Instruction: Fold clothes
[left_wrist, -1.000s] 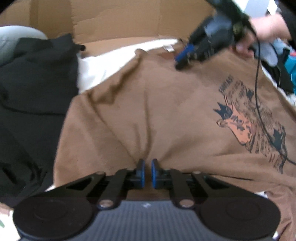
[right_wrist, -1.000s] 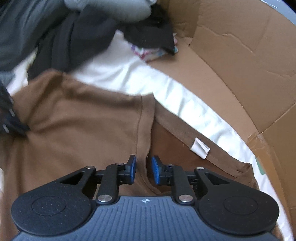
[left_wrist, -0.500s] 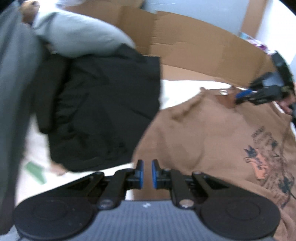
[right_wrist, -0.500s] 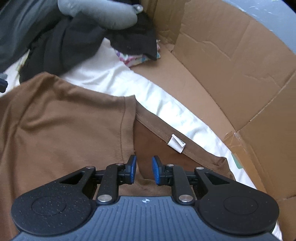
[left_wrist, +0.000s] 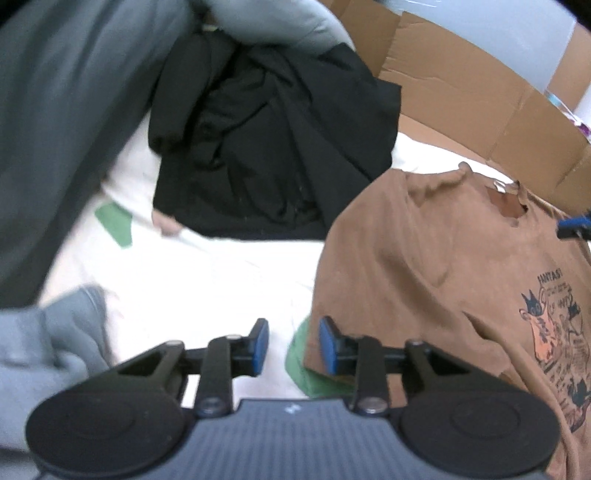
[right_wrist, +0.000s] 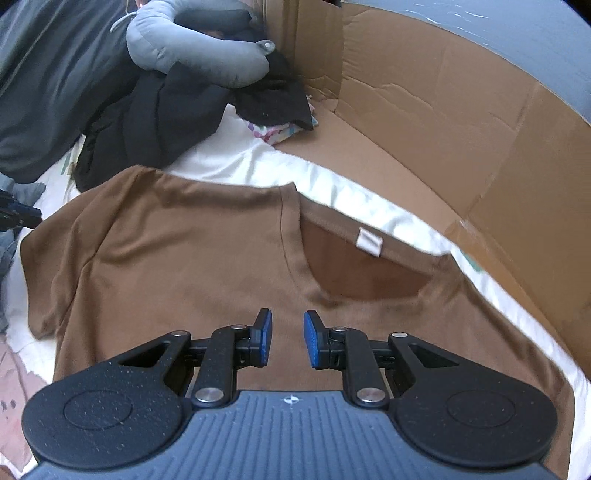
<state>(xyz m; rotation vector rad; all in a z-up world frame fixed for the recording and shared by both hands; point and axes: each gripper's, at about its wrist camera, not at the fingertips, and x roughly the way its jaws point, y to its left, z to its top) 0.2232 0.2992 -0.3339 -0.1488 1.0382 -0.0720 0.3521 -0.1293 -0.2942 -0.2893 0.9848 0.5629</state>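
My left gripper (left_wrist: 291, 345), seen along its fingers: jaws opening, nothing between the blue pads, which hang over the white sheet (left_wrist: 207, 280) just off the left edge of the brown T-shirt (left_wrist: 424, 266). My right gripper (right_wrist: 287, 338): jaws parted with a modest gap, empty, poised over the chest of the brown T-shirt (right_wrist: 192, 251) just below its neckline; whether the pads touch the cloth I cannot tell. The T-shirt lies spread on the sheet, collar toward the cardboard wall (right_wrist: 443, 122), a white label (right_wrist: 369, 242) inside the neck, a printed graphic (left_wrist: 554, 321) on the front. Beyond the shirt's left shoulder, a heap of black clothing (left_wrist: 273, 147) sits on the sheet, a grey neck pillow (right_wrist: 199, 55) on top of it. Grey fabric (left_wrist: 55, 110) fills the far left of the left wrist view. The tip of my right gripper shows at that view's right border, above the shirt.
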